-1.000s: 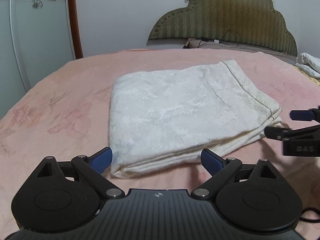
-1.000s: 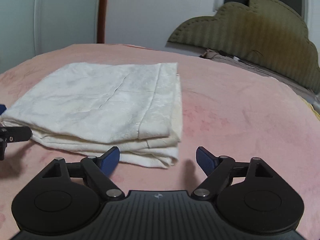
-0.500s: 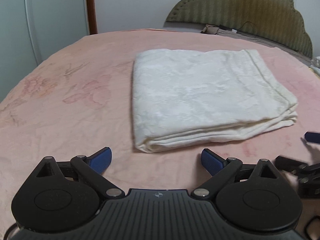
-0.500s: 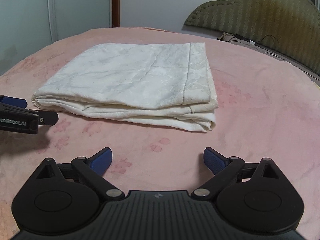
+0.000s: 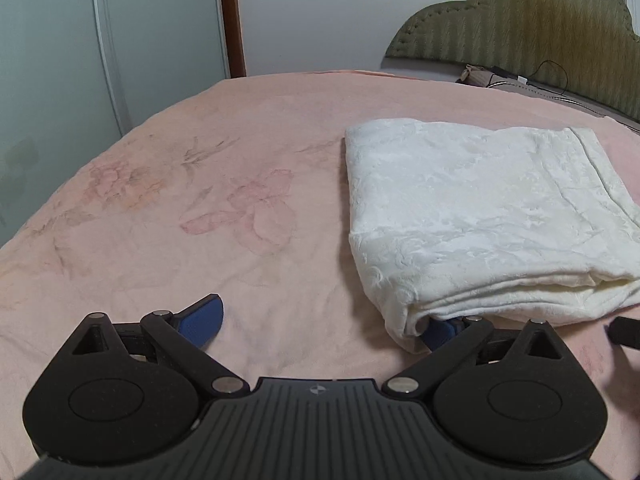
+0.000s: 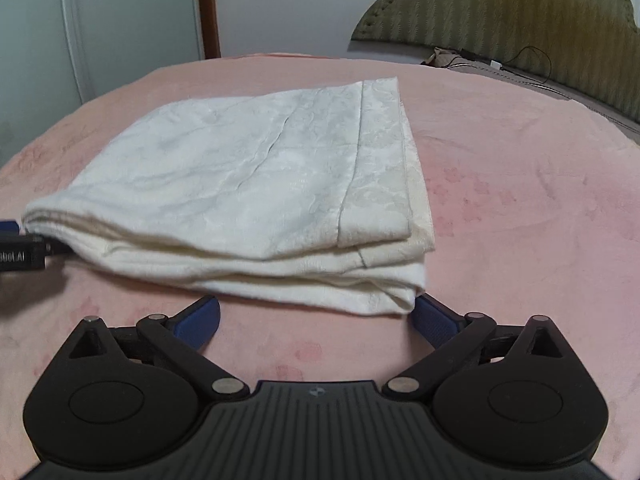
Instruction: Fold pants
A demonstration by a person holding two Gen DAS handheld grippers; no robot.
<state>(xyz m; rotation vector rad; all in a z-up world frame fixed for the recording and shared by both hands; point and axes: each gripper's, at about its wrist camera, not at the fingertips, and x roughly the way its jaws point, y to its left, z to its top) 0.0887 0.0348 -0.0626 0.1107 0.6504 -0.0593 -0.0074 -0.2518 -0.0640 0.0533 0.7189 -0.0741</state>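
The cream-white, faintly embossed pants (image 5: 480, 208) lie folded into a thick rectangular stack on the pink floral bedspread (image 5: 180, 200); several layers show along the near edge, and a hemmed band runs down the right side (image 6: 380, 168); the top surface has only soft creases. The left gripper (image 5: 324, 320) is spread wide and holds nothing; its right blue pad sits at the stack's near-left corner. The right gripper (image 6: 316, 316) is likewise wide open and empty, low in front of the stack's near-right corner; a green padded headboard (image 6: 520, 20) stands behind.
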